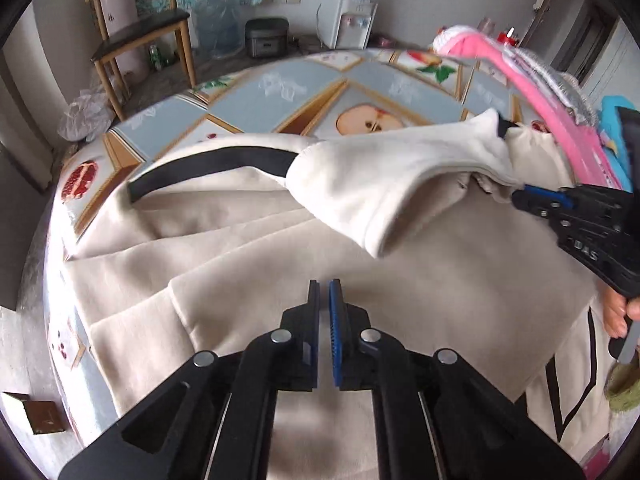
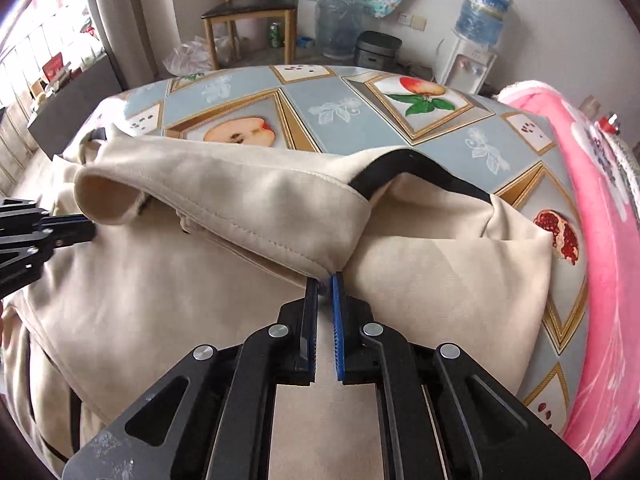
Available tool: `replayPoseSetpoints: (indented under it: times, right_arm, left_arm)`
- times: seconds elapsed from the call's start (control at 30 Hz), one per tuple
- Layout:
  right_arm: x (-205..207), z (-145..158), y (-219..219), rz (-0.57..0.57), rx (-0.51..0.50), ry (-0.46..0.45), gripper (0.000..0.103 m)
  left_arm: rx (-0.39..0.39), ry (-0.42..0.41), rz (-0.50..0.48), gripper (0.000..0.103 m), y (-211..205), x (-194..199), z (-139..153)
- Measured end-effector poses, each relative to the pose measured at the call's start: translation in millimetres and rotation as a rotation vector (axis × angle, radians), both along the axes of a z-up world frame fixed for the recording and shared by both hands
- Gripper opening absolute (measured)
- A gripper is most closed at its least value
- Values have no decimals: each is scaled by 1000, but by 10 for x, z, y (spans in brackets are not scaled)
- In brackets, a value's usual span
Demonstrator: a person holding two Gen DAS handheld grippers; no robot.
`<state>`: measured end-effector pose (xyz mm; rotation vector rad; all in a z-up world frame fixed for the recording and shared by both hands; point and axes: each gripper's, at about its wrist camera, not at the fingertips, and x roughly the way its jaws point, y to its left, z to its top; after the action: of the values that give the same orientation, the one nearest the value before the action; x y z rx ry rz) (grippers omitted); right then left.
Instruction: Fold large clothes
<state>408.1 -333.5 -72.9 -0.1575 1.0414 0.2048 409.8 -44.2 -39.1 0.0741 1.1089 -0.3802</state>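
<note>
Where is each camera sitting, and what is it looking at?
Left wrist: sits on the left gripper, looking down its shut fingers across the cream garment; a hand shows at the right edge.
Right wrist: sits on the right gripper, looking along fingers pinching the garment's edge; no hand is clearly visible.
Shared: the garment, the fruit-print tablecloth, the chair, and each view shows the other gripper at its edge.

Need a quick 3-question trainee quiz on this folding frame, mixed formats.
1. True or false: the right hand-held gripper is shut on the cream garment.
2. The garment's trim is: A black, B red, C green.
3. Fill in: the plush fabric beside the garment is ___.
Key: 1 true; 2 A; 3 pink.
</note>
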Motion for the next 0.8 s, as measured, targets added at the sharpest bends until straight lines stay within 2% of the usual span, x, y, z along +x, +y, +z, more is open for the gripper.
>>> replayPoseSetpoints:
  times: [0.1, 0.17, 0.23, 0.3, 0.37, 0.4, 0.47, 0.53, 0.6, 0.7, 0.8]
  right_arm:
    - [-11, 14, -59, 2, 35, 10, 7]
    - [-42, 6, -68, 9, 40, 7, 7]
    - [-62, 4, -77, 11, 51, 3, 7]
    - [-101, 18, -74, 10, 67, 0, 6]
    - [-146, 15, -63, 18, 82, 9, 6]
    - [-168, 15, -62, 22, 75, 9, 6]
    - [-193, 68, -81, 30, 85, 14, 6]
    - [-224, 217, -155, 25, 149, 14, 7]
    - [-248, 456, -225, 30, 237, -10, 9]
    - [-146, 781, -266, 37, 395, -27, 10]
    - [183, 813, -182, -5, 522, 37, 15]
  left_arm:
    - [-122, -56, 10, 5, 171, -121, 243]
    - [-169, -119, 36, 5, 238, -88, 446]
    - [-203, -139, 76, 5, 232, 49, 589]
    - [-203, -140, 118, 5, 149, 240, 658]
    - [-204, -107, 147, 5, 13, 454, 624]
    - [-199, -67, 145, 5, -44, 526, 568]
    - [-118, 48, 133, 5, -248, 683, 309]
    - [-35, 95, 112, 5, -356, 673, 86]
    - [-16, 38, 88, 5, -391, 580, 76]
    - [23, -6, 39, 5, -425, 453, 87]
    - [61, -36, 3, 5, -443, 385, 72]
